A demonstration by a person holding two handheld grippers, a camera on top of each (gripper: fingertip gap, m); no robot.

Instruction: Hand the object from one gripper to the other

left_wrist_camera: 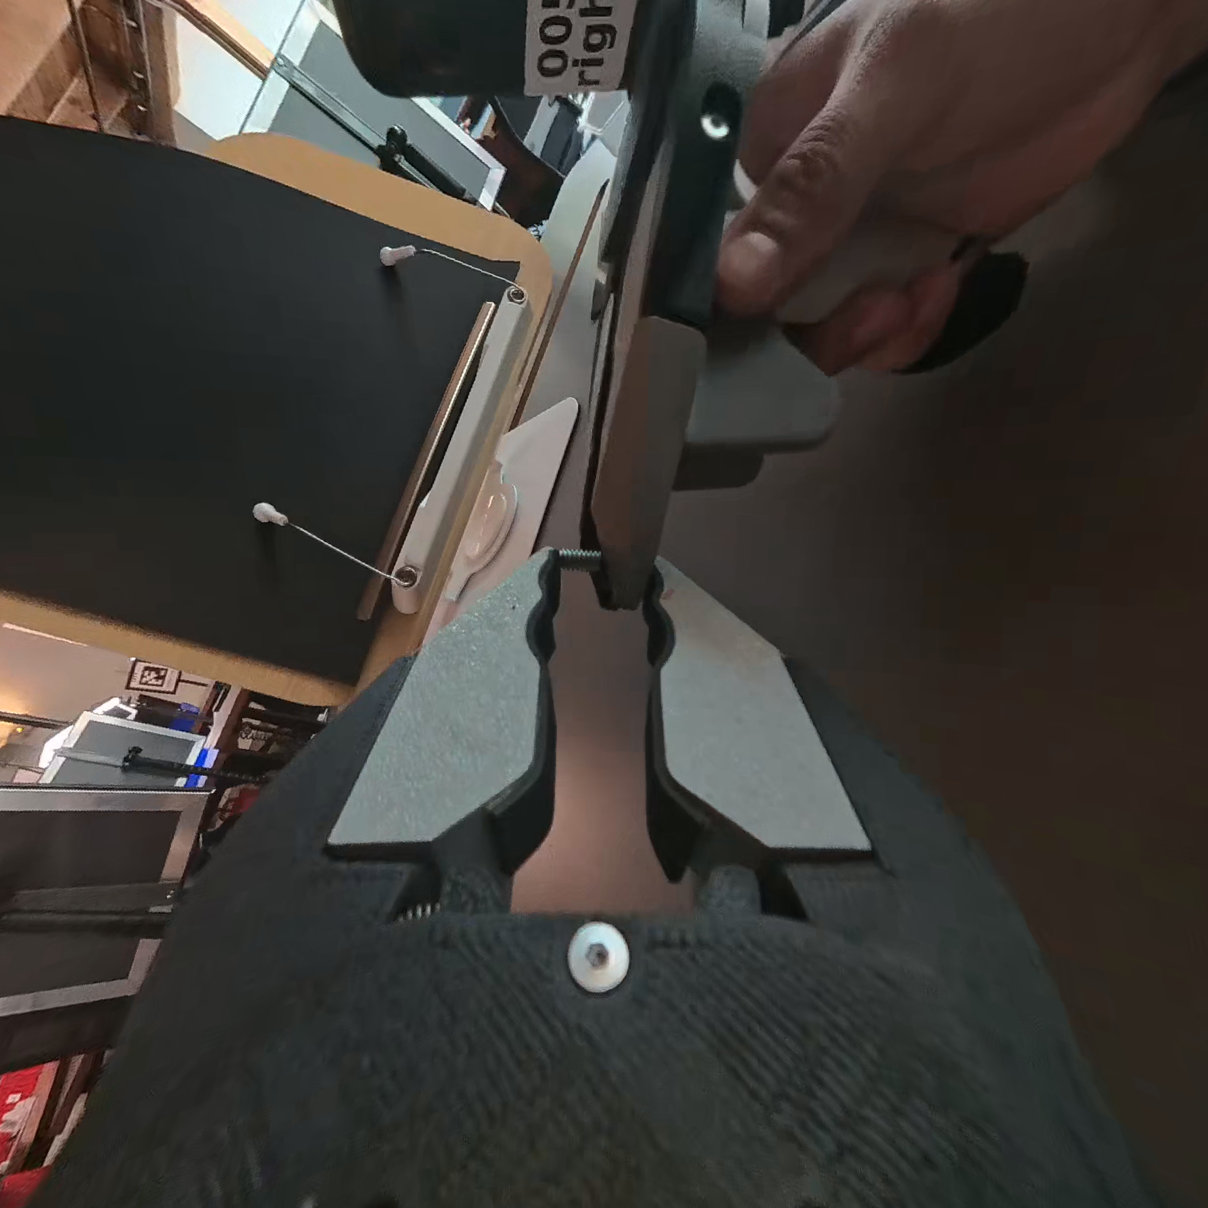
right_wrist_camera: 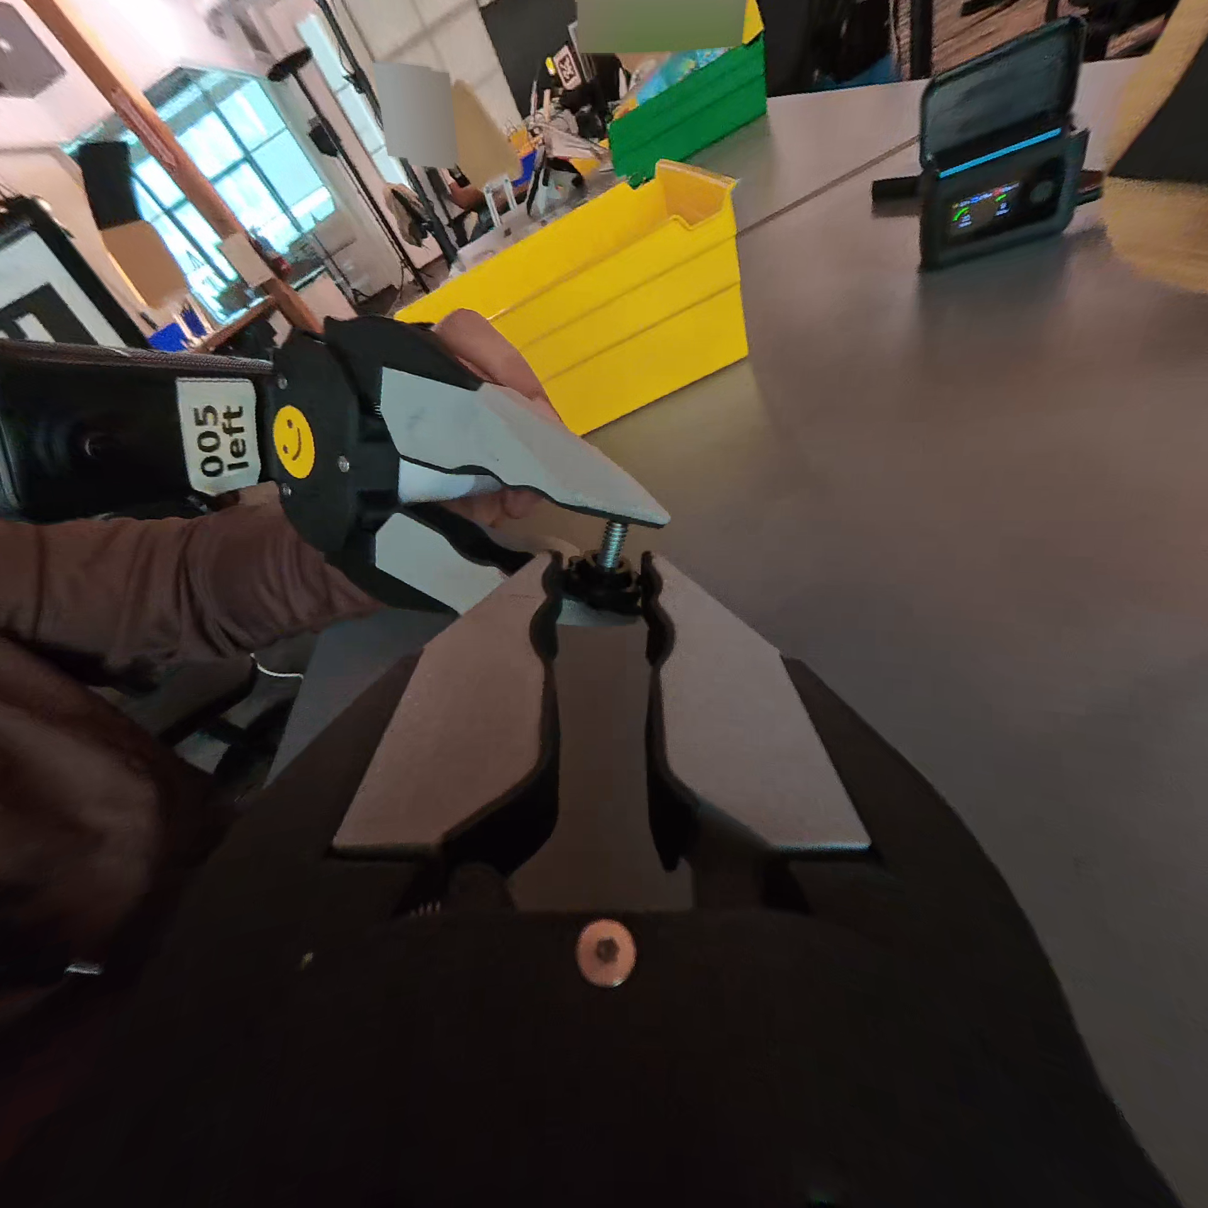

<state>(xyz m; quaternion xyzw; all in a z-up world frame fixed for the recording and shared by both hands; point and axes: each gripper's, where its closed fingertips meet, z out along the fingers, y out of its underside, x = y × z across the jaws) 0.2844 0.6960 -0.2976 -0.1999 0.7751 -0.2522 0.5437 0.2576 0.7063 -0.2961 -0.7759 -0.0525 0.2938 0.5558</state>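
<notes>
Alignment decides this handover: the knob screw [right_wrist_camera: 608, 569] stands with its long axis upright over the table [right_wrist_camera: 915, 523], threaded end above, black knob below. The right tongs [right_wrist_camera: 601, 582] are clamped on the knob from the sides. The left tongs [left_wrist_camera: 603, 575] come at the screw from its left and bracket it end to end, one finger on the thread tip and the other under the knob; they seem clamped too, though how firmly cannot be told. Both sets are equally near, so the next move likely turns on the right tongs letting go. Count: one screw, two tongs; beyond the screw, one yellow bin [right_wrist_camera: 621, 294], one green bin [right_wrist_camera: 686, 111] and one small screen device [right_wrist_camera: 993, 189].
</notes>
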